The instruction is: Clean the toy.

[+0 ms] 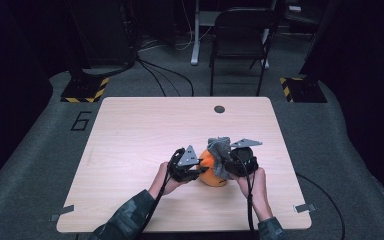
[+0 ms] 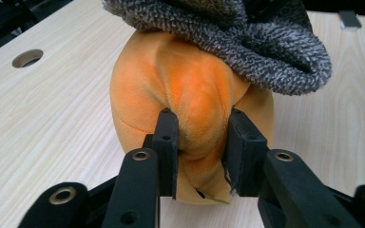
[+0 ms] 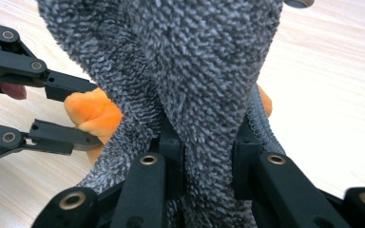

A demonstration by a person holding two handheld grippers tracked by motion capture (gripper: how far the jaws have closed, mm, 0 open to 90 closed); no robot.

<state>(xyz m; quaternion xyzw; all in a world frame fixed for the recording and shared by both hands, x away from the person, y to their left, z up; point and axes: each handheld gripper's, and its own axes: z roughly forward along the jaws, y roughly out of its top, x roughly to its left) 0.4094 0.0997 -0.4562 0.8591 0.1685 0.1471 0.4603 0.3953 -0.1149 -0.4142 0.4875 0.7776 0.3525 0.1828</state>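
Orange plush (image 2: 190, 114) sits on the table (image 1: 130, 130), near its front edge, a grey cloth (image 3: 190, 71) draped over its top. Left gripper (image 2: 202, 152) pinches a fold of plush, probably to anchor it. Right gripper (image 3: 208, 164) clamps the cloth, likely to work it over or off. The high view gives placement; the gripper views show each bite.
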